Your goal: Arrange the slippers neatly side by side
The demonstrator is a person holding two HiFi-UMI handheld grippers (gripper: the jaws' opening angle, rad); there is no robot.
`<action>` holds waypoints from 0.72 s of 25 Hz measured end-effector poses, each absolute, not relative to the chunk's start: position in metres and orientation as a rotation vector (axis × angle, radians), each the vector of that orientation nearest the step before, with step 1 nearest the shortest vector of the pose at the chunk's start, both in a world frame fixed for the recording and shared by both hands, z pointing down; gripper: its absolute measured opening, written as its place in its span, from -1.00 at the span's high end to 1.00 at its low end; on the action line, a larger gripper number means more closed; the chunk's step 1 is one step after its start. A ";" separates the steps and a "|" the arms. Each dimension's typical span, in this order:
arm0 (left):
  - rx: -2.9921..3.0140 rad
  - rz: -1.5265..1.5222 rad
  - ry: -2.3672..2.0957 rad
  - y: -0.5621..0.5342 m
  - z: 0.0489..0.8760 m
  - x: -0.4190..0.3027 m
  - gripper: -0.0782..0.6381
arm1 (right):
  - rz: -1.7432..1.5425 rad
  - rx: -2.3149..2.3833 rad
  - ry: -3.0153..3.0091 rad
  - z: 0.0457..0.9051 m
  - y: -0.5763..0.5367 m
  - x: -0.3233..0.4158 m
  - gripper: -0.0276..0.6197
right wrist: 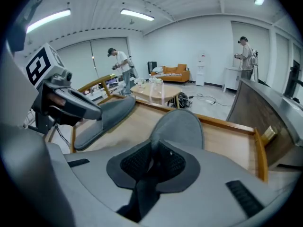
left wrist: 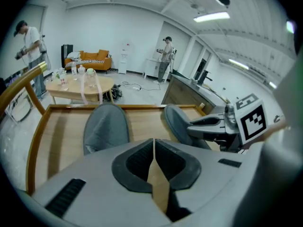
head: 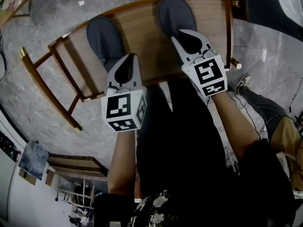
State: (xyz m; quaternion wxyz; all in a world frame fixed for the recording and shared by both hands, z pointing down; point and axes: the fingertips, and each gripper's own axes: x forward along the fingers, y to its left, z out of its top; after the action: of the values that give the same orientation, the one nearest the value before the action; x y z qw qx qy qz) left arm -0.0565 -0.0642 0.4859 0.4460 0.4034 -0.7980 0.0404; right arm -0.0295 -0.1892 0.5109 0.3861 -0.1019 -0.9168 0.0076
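L gripper (left wrist: 154,142): jaws together, empty.
R gripper (right wrist: 152,144): clamped on R slipper (right wrist: 179,126); its heel hidden.
L slipper (head: 101,36): heel covered in head view.

The left gripper (head: 130,59) and the right gripper (head: 183,34) are smooth, rounded, light grey shells with black ribbed pads inside. Each carries a white cube (head: 124,109) printed with black square markers. The person wears black clothing (head: 189,141) and a black-and-white floral-print fabric (head: 154,205).
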 end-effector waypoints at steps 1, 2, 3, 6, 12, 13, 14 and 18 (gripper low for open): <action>0.995 0.089 -1.977 -0.055 0.484 -0.062 0.77 | 0.037 -0.225 -2.333 0.510 -0.190 -0.031 0.80; 0.995 0.095 -1.982 -0.047 0.482 -0.068 0.77 | 0.064 -0.194 -2.337 0.509 -0.191 -0.032 0.82; 0.995 0.111 -1.989 -0.040 0.482 -0.074 0.77 | 0.098 -0.165 -2.345 0.507 -0.193 -0.032 0.84; 0.980 0.125 -2.005 -0.023 0.482 -0.090 0.63 | 0.218 -0.088 -2.385 0.498 -0.191 -0.034 0.86; 0.986 0.158 -2.030 -0.010 0.481 -0.102 0.58 | 0.397 0.053 -2.458 0.475 -0.174 -0.043 0.87; 0.985 0.162 -2.036 -0.009 0.481 -0.104 0.58 | 0.440 0.079 -2.469 0.471 -0.171 -0.046 0.87; 0.982 0.163 -2.041 -0.008 0.481 -0.106 0.58 | 0.485 0.108 -2.478 0.467 -0.169 -0.050 0.87; 0.981 0.146 -2.046 -0.005 0.483 -0.113 0.58 | 0.616 0.228 -2.492 0.461 -0.159 -0.060 0.87</action>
State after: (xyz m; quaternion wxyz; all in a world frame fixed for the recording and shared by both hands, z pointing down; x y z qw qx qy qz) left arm -0.1132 -0.0047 0.4826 0.4204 0.3916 -0.8164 0.0584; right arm -0.0596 -0.1592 0.4608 0.2784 0.0851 -0.9288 0.2294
